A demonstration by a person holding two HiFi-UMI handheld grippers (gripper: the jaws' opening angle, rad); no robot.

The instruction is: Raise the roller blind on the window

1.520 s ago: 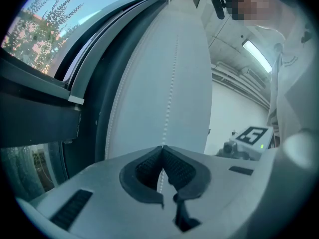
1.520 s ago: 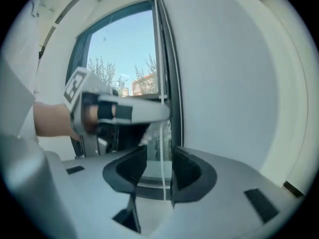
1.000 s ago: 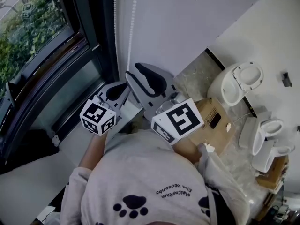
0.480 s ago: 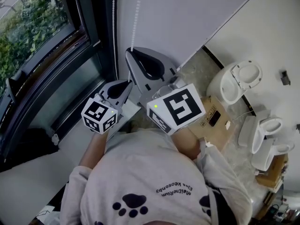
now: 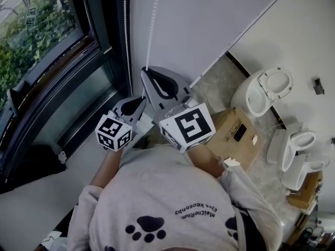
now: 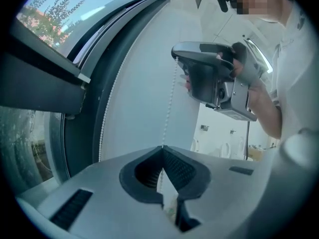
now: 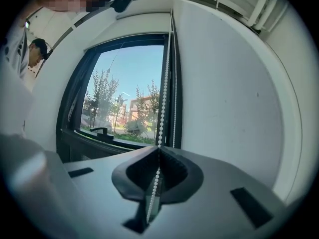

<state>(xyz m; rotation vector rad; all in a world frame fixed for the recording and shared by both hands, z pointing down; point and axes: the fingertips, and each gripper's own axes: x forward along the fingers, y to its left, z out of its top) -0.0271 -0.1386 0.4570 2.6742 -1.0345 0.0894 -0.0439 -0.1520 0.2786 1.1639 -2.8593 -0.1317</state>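
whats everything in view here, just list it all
bead chain: two strands, white, hanging down the wall next to the window
window frame: one, dark, left of the head view
greenery: green, outside behind the glass
wall: one, white, right of the window
toilets: at least two, white, on the floor at the right
cardboard box: one, brown, on the floor between the person and the toilets
sweatshirt: one, grey with dark paw prints, on the person, bottom of the head view
left gripper: one, grey with a black-and-white marker cube, shut on the bead chain
right gripper: one, grey with a marker cube, shut on the bead chain
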